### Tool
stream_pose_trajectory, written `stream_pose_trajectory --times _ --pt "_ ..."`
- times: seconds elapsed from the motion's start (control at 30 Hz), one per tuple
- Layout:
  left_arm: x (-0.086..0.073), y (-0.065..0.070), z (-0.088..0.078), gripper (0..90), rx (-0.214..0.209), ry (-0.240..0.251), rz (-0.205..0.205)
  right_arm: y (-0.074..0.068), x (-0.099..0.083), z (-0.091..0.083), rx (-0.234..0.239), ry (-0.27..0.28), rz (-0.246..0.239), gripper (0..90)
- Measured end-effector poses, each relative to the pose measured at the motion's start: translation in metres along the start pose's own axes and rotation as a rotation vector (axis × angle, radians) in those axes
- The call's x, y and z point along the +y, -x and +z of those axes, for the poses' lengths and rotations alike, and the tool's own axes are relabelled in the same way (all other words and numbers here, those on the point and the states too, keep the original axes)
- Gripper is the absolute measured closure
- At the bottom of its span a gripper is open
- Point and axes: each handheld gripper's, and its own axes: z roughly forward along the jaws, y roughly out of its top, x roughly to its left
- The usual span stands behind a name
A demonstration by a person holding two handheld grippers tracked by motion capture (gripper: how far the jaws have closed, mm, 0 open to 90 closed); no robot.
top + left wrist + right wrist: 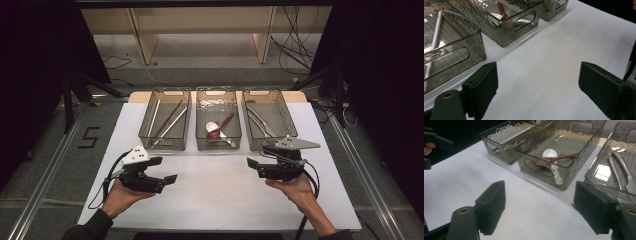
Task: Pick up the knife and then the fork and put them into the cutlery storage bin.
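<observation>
Both grippers, left gripper (170, 179) and right gripper (252, 164), sit wide and empty over the white mat (215, 185), well short of the three bins. Sorting looks finished: sticks in the left bin (165, 120), spoons in the middle bin (218, 119), knives in the right bin (269, 117). Your next move, judged from this, calls only for checking that nothing is loose.

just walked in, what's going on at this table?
A person holds a left gripper and a right gripper over the white table, both with jaws open and nothing in them. Three clear bins sit ahead: the left bin holds chopsticks, the middle bin spoons, the right bin metal cutlery. Nothing is being touched.
</observation>
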Motion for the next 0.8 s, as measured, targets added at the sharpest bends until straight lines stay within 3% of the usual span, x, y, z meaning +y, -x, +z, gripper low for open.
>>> stream_pose_trajectory --times 0.23,0.8 --pt "0.000 -0.001 -0.003 15.6 -0.010 0.020 -0.017 -0.009 -0.008 -0.008 -0.001 0.021 -0.008 25.0" --pt "-0.001 0.000 -0.008 15.6 -0.030 0.055 -0.041 -0.014 -0.034 -0.019 -0.024 0.045 0.033 20.1"
